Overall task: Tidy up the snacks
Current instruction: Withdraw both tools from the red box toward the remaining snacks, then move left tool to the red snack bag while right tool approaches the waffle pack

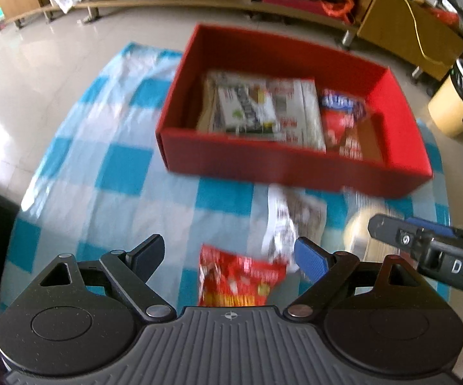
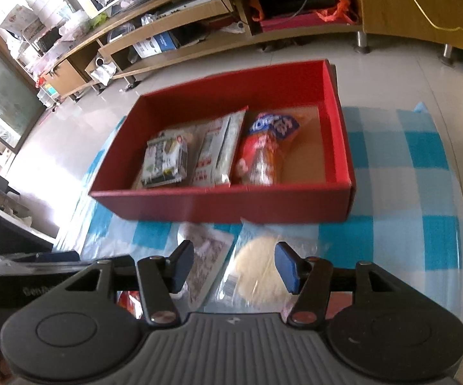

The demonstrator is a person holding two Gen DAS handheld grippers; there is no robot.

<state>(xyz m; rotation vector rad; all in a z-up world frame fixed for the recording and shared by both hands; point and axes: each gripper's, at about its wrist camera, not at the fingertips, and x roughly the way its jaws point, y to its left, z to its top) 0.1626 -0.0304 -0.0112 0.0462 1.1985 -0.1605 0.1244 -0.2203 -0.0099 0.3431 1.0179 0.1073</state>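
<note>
Your left gripper [image 1: 228,256]: jaws spread wide, nothing held. The red snack packet [image 1: 239,280] lies flat between them, below the pads, no contact visible. Just past it, a white-and-brown printed packet [image 1: 290,221], its crumpled near end close to your right-hand pad [image 1: 310,261].

Your right gripper [image 2: 234,264]: jaws partly open, nothing clamped. The clear bag with a pale round cake [image 2: 258,272] sits under and between them; the pads don't look pressed on it. The printed packet [image 2: 207,256] lies just beside your left-hand pad [image 2: 183,264], partly behind it.

Both grippers point steeply down at the worktop, side by side and close. The right gripper [image 1: 388,227] pokes in from the right of the left wrist view, over the cake bag [image 1: 361,227]. Little room between the two tools.

Beyond the loose packets: the red box [image 2: 218,205], near wall just behind them, almost touching the printed packet. Inside, left to right: a green-and-white packet [image 2: 165,162], a white packet with red print [image 2: 218,150], a red-and-orange bag [image 2: 265,147]. The right end of the box floor is bare cardboard.

Blue-and-white checked cloth [image 2: 424,160] covers the worktop; open cloth right of the box and left of the red packet. Worktop edge falls away to tiled floor [image 1: 55,64] on the left.
</note>
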